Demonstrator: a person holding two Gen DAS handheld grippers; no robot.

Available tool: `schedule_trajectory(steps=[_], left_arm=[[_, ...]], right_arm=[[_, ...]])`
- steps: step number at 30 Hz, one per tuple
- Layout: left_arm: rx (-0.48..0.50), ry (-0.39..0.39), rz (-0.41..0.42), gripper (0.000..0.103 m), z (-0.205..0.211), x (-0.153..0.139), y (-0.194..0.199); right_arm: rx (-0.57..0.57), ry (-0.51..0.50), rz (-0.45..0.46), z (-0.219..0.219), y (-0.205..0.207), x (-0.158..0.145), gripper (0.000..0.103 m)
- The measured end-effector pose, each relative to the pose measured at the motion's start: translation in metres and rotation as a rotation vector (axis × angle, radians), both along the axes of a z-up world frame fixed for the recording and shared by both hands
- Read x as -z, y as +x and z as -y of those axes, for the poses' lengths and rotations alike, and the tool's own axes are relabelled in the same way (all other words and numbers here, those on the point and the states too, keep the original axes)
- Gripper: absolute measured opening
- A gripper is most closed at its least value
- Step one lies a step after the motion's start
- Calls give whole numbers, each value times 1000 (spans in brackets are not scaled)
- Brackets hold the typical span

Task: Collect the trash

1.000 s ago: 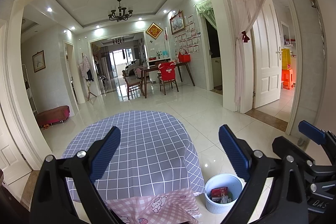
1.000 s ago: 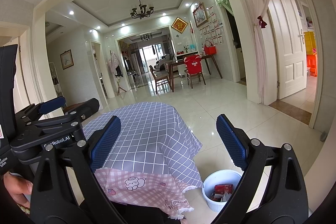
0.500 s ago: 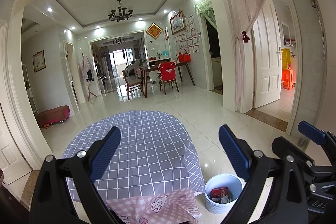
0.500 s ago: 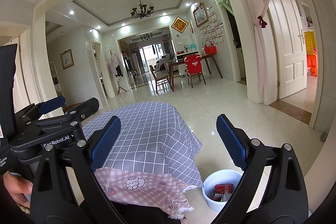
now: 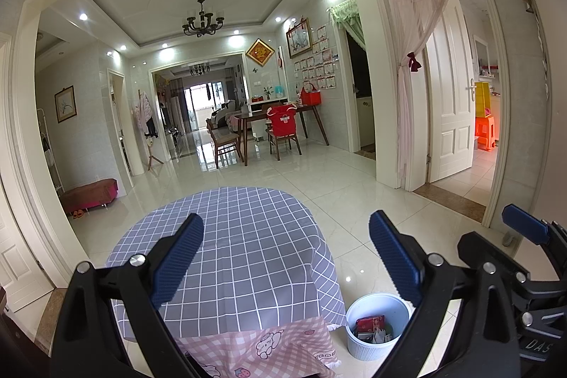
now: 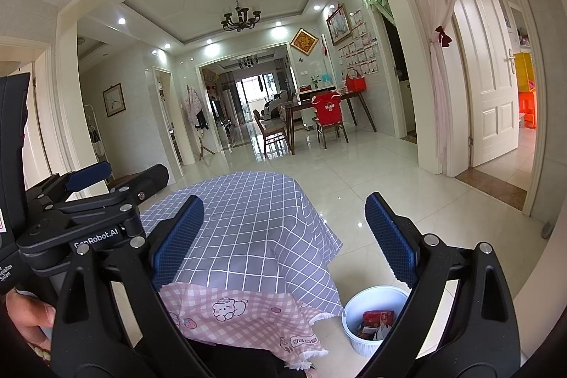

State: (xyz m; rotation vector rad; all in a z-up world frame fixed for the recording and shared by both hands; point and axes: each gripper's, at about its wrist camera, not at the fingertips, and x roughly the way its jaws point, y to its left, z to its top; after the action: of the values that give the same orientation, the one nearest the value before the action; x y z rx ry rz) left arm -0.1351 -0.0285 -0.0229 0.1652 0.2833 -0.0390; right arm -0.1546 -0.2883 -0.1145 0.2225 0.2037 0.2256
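Checked cloth covers the round surface (image 5: 241, 257), bare on top, a pink cloth (image 5: 262, 346) hanging at its near edge. Both grippers hover above that edge, the left gripper (image 5: 285, 257) and right gripper (image 6: 283, 236) each spread wide and empty. One white bin (image 6: 358, 339) stands on the floor beside the surface's right edge, wrappers (image 6: 377, 319) inside. Beyond lies open tiled floor (image 5: 340, 186).

The left gripper (image 5: 285, 257) and right gripper (image 6: 283, 240) are side by side, jaws spread wide, empty.
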Motion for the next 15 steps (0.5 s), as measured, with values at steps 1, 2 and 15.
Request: schedule_trajectory(steps=[1, 2, 15], left_arm=[[0, 0, 1, 93, 0, -1, 0], [1, 0, 0, 93, 0, 0, 0], [5, 0, 0, 93, 1, 1, 0]], right_arm=[[0, 0, 0, 0, 0, 0, 91], [0, 0, 0, 0, 0, 0, 91], [2, 2, 1, -1, -1, 1, 91]])
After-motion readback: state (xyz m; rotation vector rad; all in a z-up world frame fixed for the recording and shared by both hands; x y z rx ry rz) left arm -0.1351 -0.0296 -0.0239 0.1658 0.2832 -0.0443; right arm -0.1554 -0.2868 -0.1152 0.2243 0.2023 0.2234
